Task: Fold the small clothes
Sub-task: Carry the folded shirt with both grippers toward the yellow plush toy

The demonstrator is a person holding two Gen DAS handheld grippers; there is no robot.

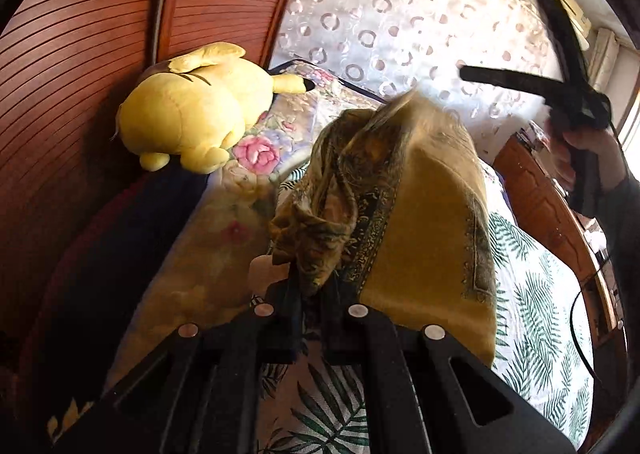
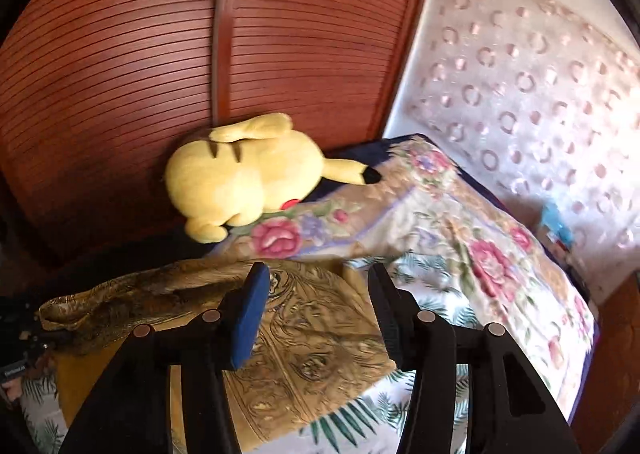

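A: What does the cloth look like?

B: It's a mustard-gold scarf (image 1: 420,213) with dark paisley borders, thin and silky. One end is bunched into crumpled folds; the rest hangs as a flat plain panel.

A: Where is it?

B: Lifted over the bed (image 1: 532,294), above the palm-leaf sheet. The left gripper (image 1: 316,290) has its jaws closed on the bunched corner.

A: Which way does it run?

B: In the right wrist view, the scarf (image 2: 304,350) runs from the gathered end at far left, spreading rightward and down onto the sheet, so its long axis lies roughly left to right.

A: And the right gripper (image 2: 316,314)?

B: Jaws spread apart, empty, above the scarf's patterned part. A yellow plush toy (image 2: 240,177) lies beyond on the floral quilt (image 2: 460,213).
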